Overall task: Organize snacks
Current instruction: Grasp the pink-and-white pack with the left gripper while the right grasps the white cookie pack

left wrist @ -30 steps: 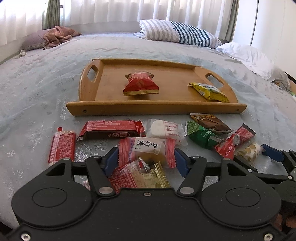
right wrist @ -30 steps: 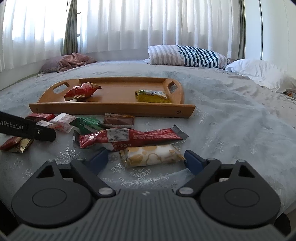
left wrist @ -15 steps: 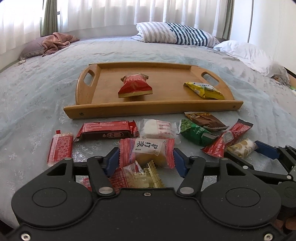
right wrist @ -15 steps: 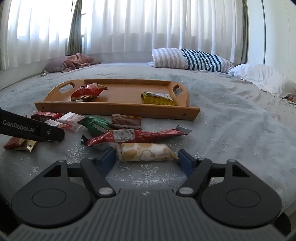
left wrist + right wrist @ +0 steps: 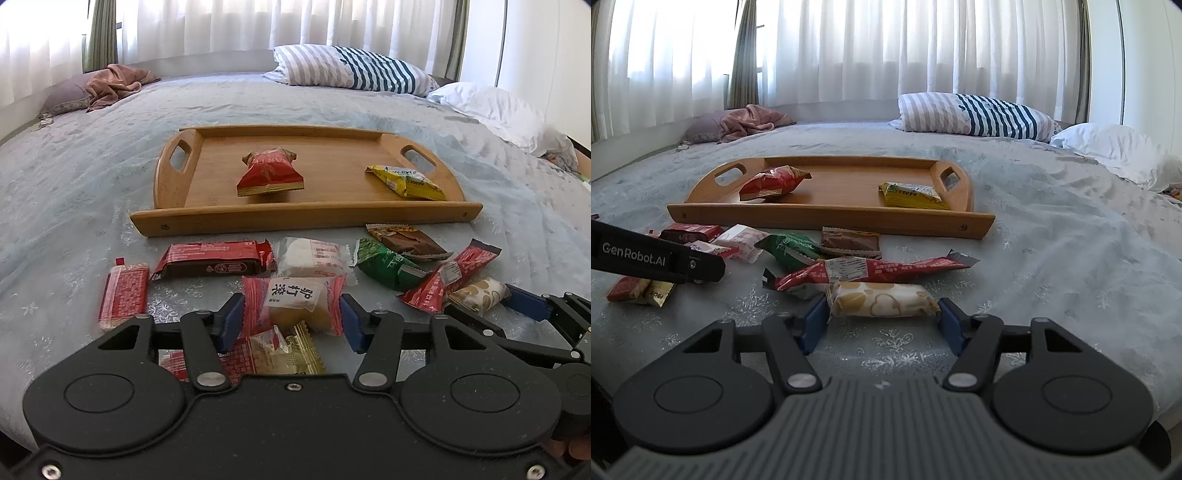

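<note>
Snacks, assorted, in sealed wrappers, spread on a pale blue patterned bed (image 5: 74,192) in front of a wooden tray (image 5: 306,216) with cut-out handles. On the tray: one puffy red packet (image 5: 271,177) near the middle and one yellow packet (image 5: 406,182) by the right handle, well apart. On the bed: a dark red bar (image 5: 214,258), a flat red sachet (image 5: 123,297), a white-filled clear packet (image 5: 314,254), a green packet (image 5: 388,264), a brown packet (image 5: 406,240), a long red stick (image 5: 871,271). Left gripper (image 5: 291,321): fingers closing around a red-ended packet with a white label (image 5: 295,302), their blue pads at its crimped ends. Right gripper (image 5: 882,323): fingers closing on a cream packet with gold blotches (image 5: 882,304), pads at both ends.
</note>
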`<state>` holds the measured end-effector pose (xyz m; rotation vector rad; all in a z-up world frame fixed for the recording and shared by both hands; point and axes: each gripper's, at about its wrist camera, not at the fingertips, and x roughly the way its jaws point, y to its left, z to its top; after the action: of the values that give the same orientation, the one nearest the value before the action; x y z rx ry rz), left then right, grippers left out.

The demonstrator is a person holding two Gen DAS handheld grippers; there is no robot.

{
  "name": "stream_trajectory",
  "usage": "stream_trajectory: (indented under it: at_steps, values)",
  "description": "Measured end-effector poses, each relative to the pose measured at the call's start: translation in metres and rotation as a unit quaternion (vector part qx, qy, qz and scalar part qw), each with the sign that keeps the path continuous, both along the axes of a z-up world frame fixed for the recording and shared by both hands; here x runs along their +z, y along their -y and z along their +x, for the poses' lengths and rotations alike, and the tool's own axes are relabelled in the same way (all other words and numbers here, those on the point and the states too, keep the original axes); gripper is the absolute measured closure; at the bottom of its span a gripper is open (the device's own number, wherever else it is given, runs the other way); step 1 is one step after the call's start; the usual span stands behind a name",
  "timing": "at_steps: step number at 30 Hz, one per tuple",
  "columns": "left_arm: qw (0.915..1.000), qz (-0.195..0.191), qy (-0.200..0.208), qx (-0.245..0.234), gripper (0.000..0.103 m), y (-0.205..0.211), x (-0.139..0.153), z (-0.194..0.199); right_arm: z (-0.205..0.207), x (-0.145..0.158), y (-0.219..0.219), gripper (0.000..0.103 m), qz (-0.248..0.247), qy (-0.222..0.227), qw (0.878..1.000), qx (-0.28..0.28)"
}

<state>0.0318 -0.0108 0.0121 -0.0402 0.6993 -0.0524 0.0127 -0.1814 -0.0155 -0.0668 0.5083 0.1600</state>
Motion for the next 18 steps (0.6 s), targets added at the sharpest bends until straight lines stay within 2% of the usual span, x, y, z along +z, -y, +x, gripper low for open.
stream_trajectory:
  at_steps: [18]
  values:
    - [1.0000,0.004,0.009,0.000,0.056,0.001,0.015,-0.012,-0.010,0.010,0.000,0.044,0.003,-0.001,1.000,0.004]
